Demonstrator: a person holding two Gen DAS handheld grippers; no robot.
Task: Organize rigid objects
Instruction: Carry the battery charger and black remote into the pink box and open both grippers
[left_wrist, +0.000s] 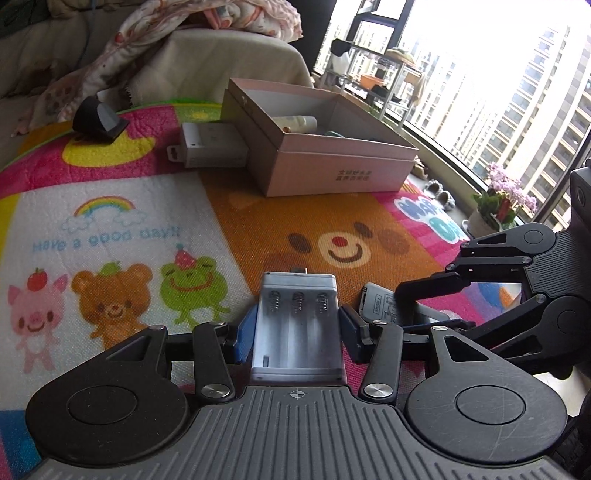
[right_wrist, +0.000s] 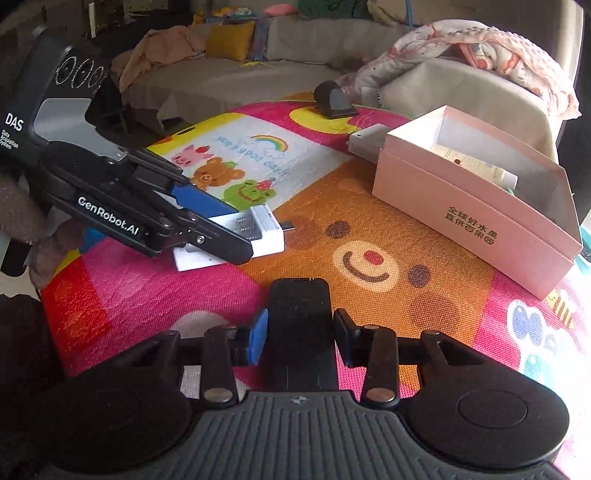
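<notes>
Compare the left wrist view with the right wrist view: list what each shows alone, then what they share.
Left wrist only: the window, the potted flowers, the three empty slots of the white battery case.
Right wrist only: the yellow cushion, the black flat piece between the right gripper fingers.
Both: the pink box, the cartoon mat, the left gripper clamping the case.

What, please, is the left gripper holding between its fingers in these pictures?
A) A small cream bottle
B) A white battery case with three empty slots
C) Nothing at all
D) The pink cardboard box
B: the left gripper is clamped on the white battery case, whose three spring slots sit empty.
</notes>
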